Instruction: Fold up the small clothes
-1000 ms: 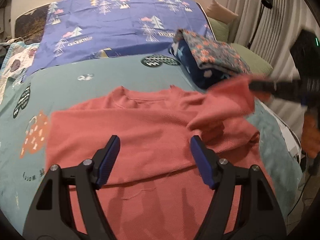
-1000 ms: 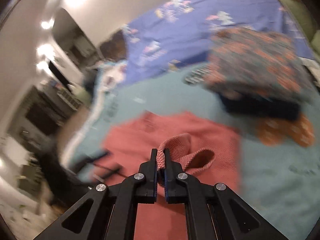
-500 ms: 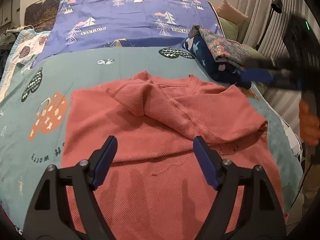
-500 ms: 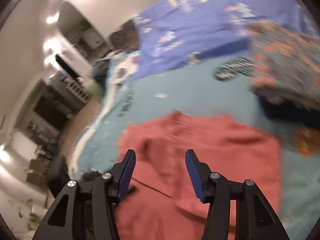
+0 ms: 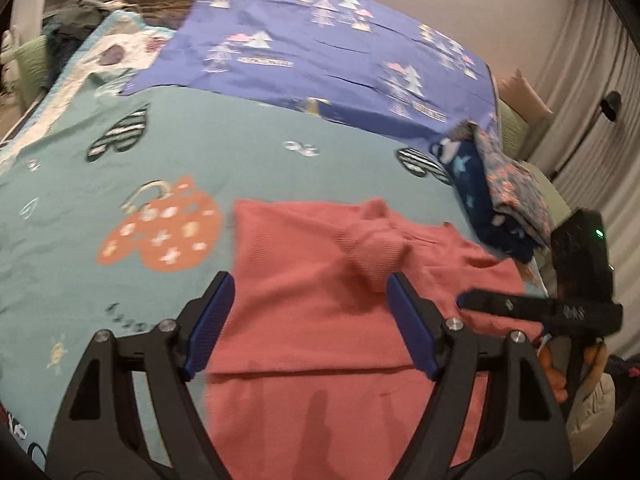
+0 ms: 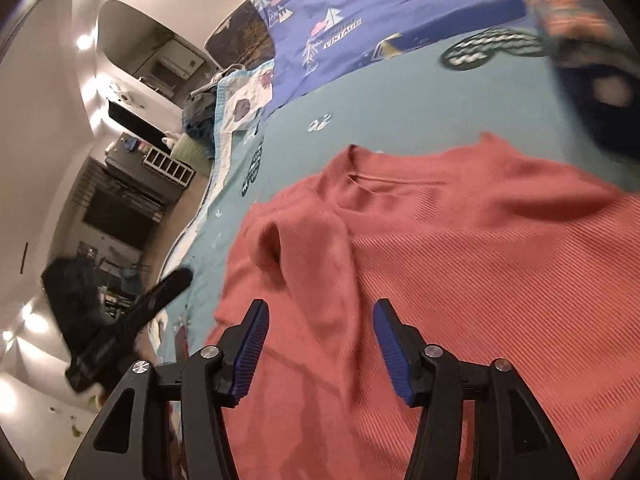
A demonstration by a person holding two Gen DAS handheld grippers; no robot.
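A coral-red ribbed shirt (image 5: 320, 312) lies spread on the teal bedspread (image 5: 208, 152), neckline at the far side, one sleeve (image 5: 376, 252) folded across its chest. It also fills the right wrist view (image 6: 460, 264). My left gripper (image 5: 310, 320) is open and empty, low over the shirt's left part. My right gripper (image 6: 318, 344) is open and empty over the folded sleeve (image 6: 312, 256); it also shows at the right of the left wrist view (image 5: 520, 308).
A stack of folded dark patterned clothes (image 5: 496, 196) sits at the bed's far right. A purple tree-print sheet (image 5: 320, 52) covers the head of the bed. A curtain (image 5: 600, 120) and lamp stand to the right. The floor and furniture (image 6: 132, 196) lie left of the bed.
My right gripper let go of the sleeve, which now lies folded across the shirt, and opened. Both grippers moved; my left one swung toward the shirt's left side.
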